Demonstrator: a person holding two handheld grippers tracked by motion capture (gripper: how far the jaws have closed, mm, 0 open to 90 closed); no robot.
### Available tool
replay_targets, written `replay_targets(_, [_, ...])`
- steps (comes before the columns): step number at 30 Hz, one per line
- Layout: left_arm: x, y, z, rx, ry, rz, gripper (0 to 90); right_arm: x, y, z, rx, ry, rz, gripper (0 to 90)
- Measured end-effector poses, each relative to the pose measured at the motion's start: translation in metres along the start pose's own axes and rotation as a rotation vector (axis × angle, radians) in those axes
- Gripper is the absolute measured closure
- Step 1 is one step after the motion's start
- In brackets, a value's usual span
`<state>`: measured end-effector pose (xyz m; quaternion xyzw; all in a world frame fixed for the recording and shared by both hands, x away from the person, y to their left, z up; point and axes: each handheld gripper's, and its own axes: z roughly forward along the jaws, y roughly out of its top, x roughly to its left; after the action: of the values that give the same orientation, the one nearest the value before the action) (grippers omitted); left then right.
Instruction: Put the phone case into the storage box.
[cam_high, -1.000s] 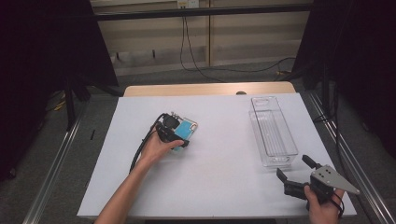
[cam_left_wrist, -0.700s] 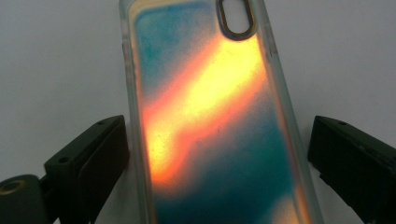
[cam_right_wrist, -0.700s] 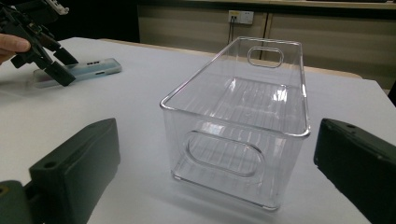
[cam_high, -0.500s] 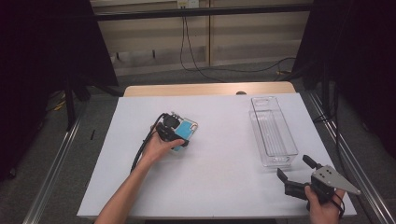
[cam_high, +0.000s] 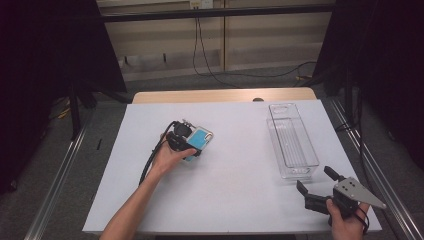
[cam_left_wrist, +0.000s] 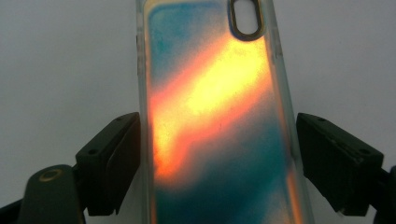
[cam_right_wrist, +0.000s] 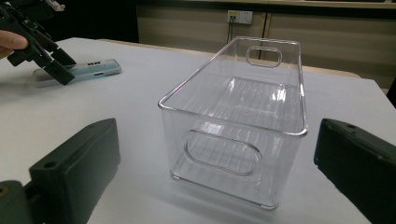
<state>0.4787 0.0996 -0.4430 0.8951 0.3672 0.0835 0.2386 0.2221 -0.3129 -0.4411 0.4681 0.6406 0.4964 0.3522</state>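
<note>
left gripper: jaws closing around phone case, not yet pressing | right gripper: open | writing: none legible

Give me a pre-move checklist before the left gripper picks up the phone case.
1. Phone case sits between the left gripper jaws: ok.
2. Jaws, which have just been closing, pressing on both edges: not ok, a gap remains at the right edge.
3. Case flat on the table: ok.
4. Clear bin empty and upright: ok.
5. Right gripper open, away from the case: ok.
</note>
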Motion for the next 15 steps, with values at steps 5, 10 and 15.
replay_targets(5, [0.0015,-0.0010,-0.0009,-0.007,-0.011,0.008,17.0,-0.0001,-0.0002,0.0004,0.004,-0.001,0.000,0.2])
replay_targets(10, [0.0029,-0.0018,-0.0022,-0.010,-0.018,0.014,17.0,-0.0002,-0.0003,0.0003,0.005,-0.001,0.002,0.2])
replay_targets(15, [0.0036,-0.0021,-0.0036,-0.015,-0.014,0.001,17.0,0.0001,-0.0003,0.0003,0.002,0.000,0.000,0.2])
